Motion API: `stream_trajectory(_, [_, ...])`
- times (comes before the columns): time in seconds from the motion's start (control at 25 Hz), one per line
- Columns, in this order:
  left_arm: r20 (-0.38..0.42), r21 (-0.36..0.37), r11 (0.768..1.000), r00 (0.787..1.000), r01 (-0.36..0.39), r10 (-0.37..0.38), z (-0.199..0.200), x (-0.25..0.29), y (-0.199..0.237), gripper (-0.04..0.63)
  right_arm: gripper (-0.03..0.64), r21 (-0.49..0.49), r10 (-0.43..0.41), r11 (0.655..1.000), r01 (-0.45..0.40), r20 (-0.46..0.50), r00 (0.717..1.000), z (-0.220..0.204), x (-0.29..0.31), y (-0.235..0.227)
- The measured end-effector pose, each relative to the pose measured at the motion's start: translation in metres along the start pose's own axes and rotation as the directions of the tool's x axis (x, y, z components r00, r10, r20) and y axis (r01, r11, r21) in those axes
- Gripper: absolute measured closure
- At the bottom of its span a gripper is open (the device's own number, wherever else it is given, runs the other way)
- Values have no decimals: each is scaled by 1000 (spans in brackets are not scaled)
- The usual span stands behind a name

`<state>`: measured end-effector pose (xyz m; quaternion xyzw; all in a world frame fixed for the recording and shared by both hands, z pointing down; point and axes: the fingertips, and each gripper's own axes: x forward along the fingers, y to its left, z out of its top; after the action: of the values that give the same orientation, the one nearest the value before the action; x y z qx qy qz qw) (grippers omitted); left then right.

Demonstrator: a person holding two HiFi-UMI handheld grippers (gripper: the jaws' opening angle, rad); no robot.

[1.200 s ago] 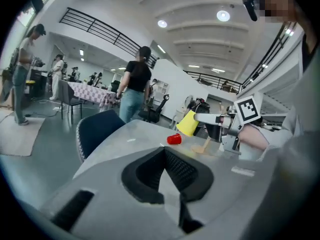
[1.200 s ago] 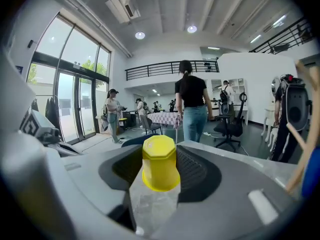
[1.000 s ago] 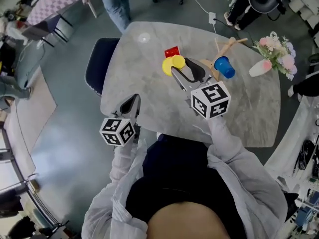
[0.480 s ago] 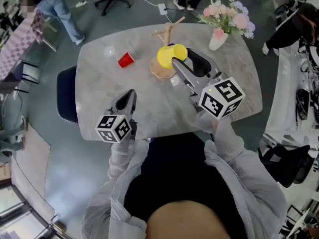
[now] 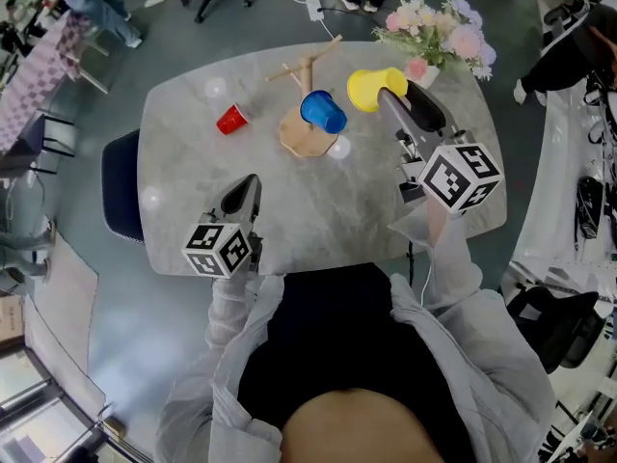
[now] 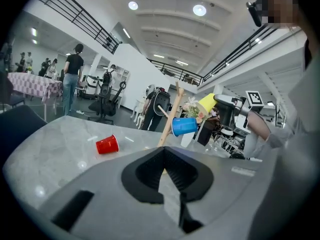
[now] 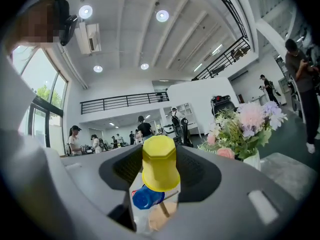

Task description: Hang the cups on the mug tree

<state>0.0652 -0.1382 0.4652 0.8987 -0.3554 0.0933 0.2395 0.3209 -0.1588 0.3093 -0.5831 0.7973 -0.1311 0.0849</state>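
while the right gripper (image 5: 393,95) is clamped on the yellow cup (image 5: 369,87) over the surface (image 5: 386,210), the left gripper (image 5: 246,187) sits closed and empty near the front edge.
blue cup (image 5: 323,112) hangs on the mug tree (image 5: 307,135); red cup (image 5: 230,120) lies on its side further left. flower vase (image 5: 420,68) stands just behind the yellow cup. both cubes carry black-and-white square markers.
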Motion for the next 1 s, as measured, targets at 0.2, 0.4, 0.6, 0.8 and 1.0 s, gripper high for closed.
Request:
stream_trajectory(0.2, [4, 2, 999, 999, -44, 44, 8, 8, 4, 595, 397, 53, 108, 992, -110, 45, 993, 40, 39, -14])
stream_trajectory(0.4, [10, -8, 997, 997, -75, 75, 13, 8, 10, 595, 397, 114, 201, 973, -202, 19, 979, 56, 83, -14])
stream_trajectory(0.6, [-9, -21, 994, 994, -109, 109, 7, 6, 21, 595, 396, 311, 263, 921, -232, -59, 963, 26, 106, -14])
stream_trajectory(0.8, [-25, -36, 991, 991, -130, 129, -2, 6, 27, 595, 394, 462, 286, 859, -221, -74, 955, 0, 113, -23])
stream_trajectory(1.0, [-38, -42, 989, 989, -141, 140, -12, 6, 24, 595, 403, 499, 296, 839, -218, -83, 952, -13, 112, -29])
